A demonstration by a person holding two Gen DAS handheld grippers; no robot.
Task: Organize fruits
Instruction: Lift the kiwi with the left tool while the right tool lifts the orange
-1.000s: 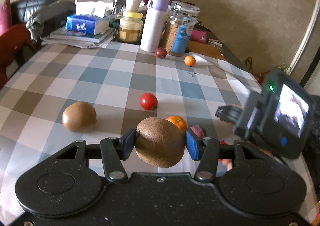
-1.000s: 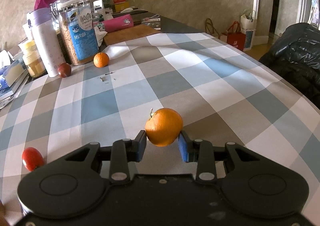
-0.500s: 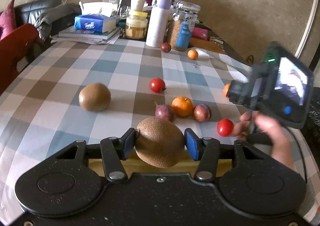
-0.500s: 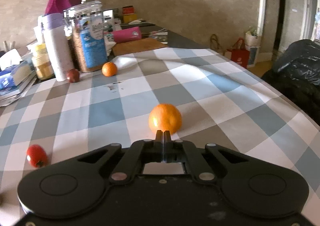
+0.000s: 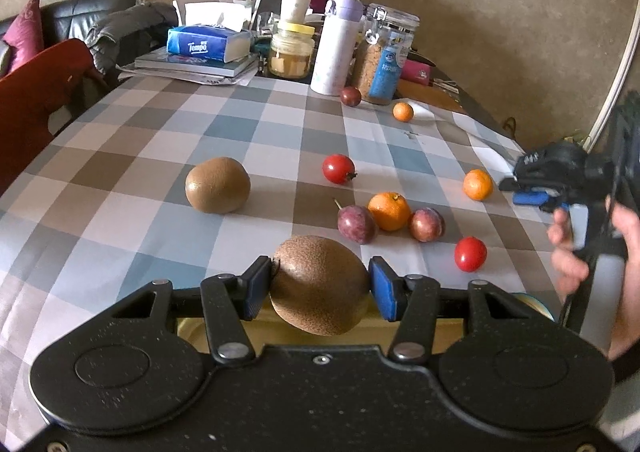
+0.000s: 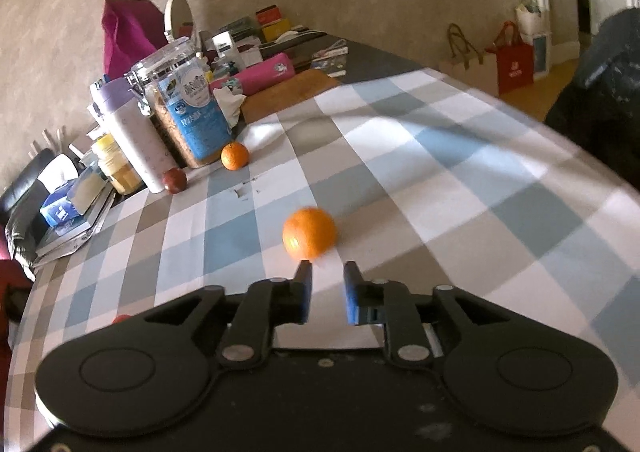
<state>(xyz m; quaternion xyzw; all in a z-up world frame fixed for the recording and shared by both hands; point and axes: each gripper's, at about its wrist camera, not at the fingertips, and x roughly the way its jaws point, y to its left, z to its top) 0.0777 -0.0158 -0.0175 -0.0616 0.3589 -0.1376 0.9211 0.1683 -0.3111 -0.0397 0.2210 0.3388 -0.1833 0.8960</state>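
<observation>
So the left hand-held gripper [image 5: 319, 286] is pinching a brown fuzzy kiwi [image 5: 316, 294] across its width, both blue pads snug against the skin, and it's held up off the checked-cloth surface [image 5: 120, 220]. Right under it there's a pale yellow edge [image 5: 448, 326] of something. It could be a tray or a bowl, but I honestly can't tell. If that's the drop spot, I'd say this kiwi is at the carry-and-place step.

The right hand-held gripper [image 6: 327, 286] has its pads a little apart with nothing between them. A small round orange mandarin [image 6: 309, 233] sits on the cloth just past its tips and isn't touching them. It looks blurry, so it might be rolling.

Plenty is still loose on the cloth:
- another brown kiwi [image 5: 217, 185]
- two red cherry tomatoes [image 5: 339, 169] [image 5: 470, 254]
- a bigger orange mandarin [image 5: 389, 211] wedged between two purplish round fruits [image 5: 357, 224] [image 5: 426, 224]
- a tiny orange [image 5: 402, 111] and a dark red fruit [image 5: 351, 96] way back by the jars

So the job looks early on to me.

For the next move, I think the left needs to lower the kiwi over its spot and only then let go. The right needs to spread wider, get around the mandarin properly and squeeze at its middle, or it'll just squirt away.
</observation>
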